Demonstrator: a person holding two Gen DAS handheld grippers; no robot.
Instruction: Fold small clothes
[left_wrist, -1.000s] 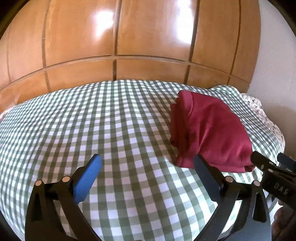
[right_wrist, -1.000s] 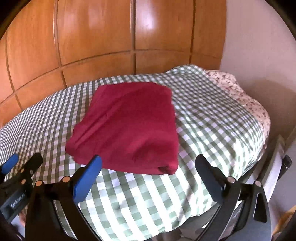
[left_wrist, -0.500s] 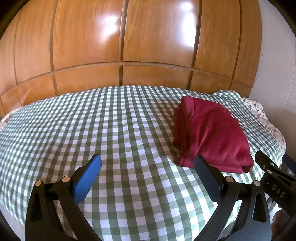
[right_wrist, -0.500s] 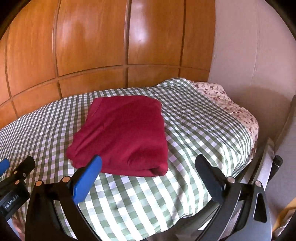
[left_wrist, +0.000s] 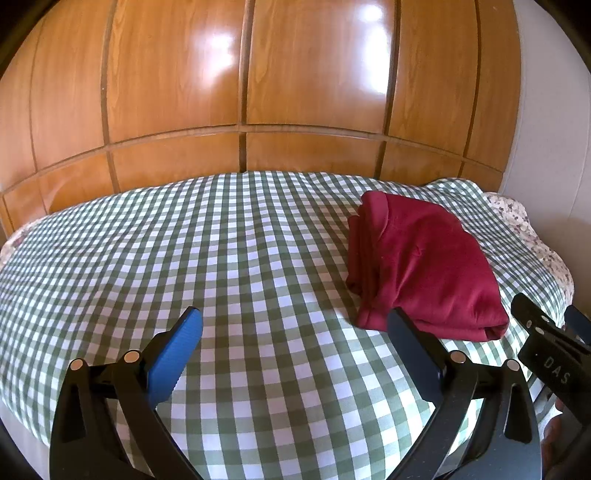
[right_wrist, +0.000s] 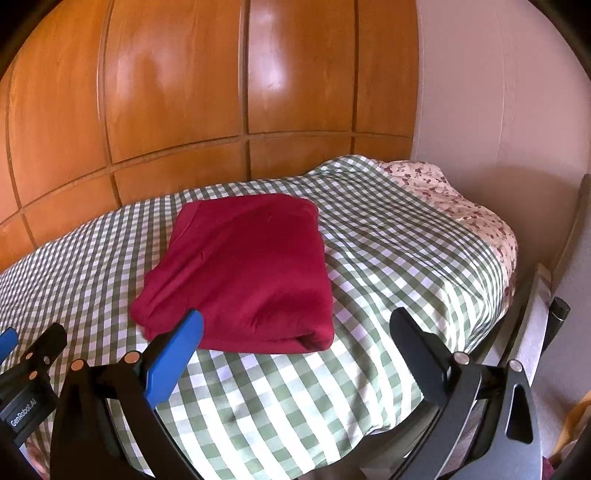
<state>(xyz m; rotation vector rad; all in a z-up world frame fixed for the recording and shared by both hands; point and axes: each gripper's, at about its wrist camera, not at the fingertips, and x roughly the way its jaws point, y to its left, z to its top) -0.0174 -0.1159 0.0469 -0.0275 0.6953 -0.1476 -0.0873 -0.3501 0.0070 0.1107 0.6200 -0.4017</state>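
A wall of glossy wooden panels fills the background behind one bed, which is covered by a green-and-white checked sheet. A plain pale wall meets the panels at the bed's right end. At that end a floral-print fabric shows from under the checked sheet.

One garment lies on the bed: a dark red folded garment, flat on the checked sheet toward the right end, roughly rectangular, with a thick rounded fold along its near edge and stacked layers visible on its left side in the left wrist view.

Two grippers are in view, both held low at the near edge of the bed and pointing across it toward the panels. The left gripper hovers over bare sheet to the left of the garment, its fingers spread wide apart and holding nothing; one finger carries a blue pad, the other is dark. The right gripper sits just in front of the garment's near edge, its fingers likewise spread wide with nothing between them; its blue-padded finger overlaps the garment's near left corner in the picture, though whether it touches the cloth cannot be told. Each gripper's tip appears at the edge of the other's view.
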